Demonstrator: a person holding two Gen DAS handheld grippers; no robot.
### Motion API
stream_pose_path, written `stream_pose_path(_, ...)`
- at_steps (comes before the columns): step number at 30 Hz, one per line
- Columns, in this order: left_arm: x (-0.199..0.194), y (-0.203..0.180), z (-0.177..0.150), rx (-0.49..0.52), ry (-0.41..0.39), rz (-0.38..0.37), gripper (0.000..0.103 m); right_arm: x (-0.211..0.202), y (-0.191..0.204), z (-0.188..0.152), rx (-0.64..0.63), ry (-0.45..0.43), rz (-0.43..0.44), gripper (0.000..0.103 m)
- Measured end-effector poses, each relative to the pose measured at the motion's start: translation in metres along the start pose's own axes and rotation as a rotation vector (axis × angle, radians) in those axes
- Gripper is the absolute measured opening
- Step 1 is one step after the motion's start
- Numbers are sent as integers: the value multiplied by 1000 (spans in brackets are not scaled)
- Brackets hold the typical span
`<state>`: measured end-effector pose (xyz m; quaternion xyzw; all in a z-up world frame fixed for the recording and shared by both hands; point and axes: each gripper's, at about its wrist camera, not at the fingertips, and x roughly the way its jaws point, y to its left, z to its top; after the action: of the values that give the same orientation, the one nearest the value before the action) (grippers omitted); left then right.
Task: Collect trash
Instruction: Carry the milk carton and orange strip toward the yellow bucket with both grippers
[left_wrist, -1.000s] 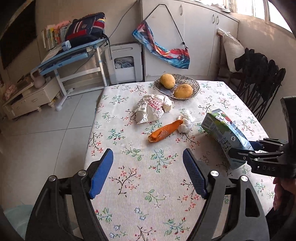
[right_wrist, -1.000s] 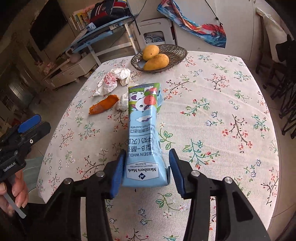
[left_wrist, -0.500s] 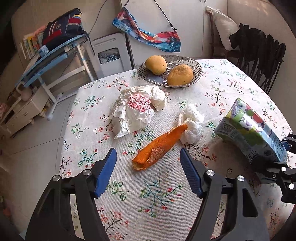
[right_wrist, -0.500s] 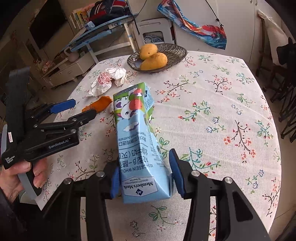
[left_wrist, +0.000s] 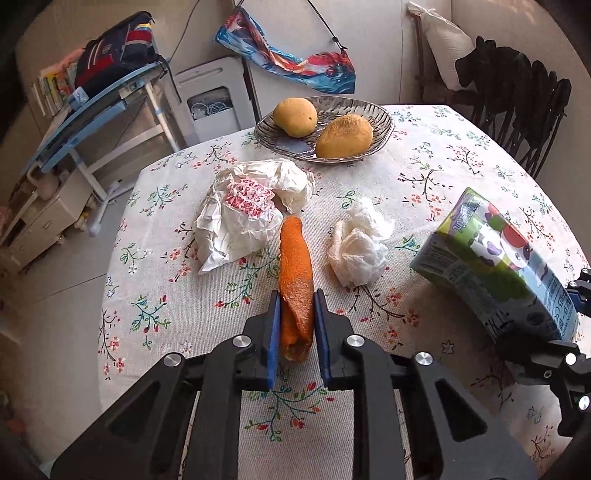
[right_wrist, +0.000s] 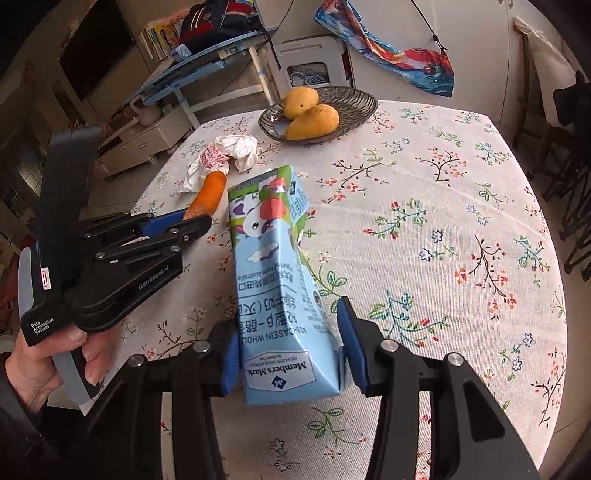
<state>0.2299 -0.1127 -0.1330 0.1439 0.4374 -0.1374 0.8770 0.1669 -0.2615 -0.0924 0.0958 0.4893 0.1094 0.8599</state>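
my left claw (left_wrist: 295, 325) has just closed on the orange peel (left_wrist: 294, 269), right claw (right_wrist: 291, 354) grips the milk carton (right_wrist: 280, 280); wrapper (left_wrist: 243, 210) and tissue (left_wrist: 358, 243) remain on the surface (left_wrist: 443, 177).

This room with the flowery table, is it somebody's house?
Most likely a home, a dining or living room. The table has a flowery tablecloth and a dish of mangoes, a school backpack lies on a desk nearby, and white cupboards line the wall.

Pale cabinets (left_wrist: 369, 44), grey tile floor (left_wrist: 55, 266), blue-framed desk (left_wrist: 99, 110), dark chair (left_wrist: 517, 96), daylight.
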Motion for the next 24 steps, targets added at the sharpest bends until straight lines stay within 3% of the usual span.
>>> stream_pose_path(10, -68, 10, -25, -37, -69, 37, 17, -18, 1, -7, 63, -33, 48, 45)
stream_pose_path(19, -100, 7, -42, -15, -97, 66, 17, -5, 31, -17, -121, -4, -107, 45)
stream_pose_path(24, -120, 12, -47, -55, -125, 53, 17, -20, 30, -21, -59, -53, -7, 44)
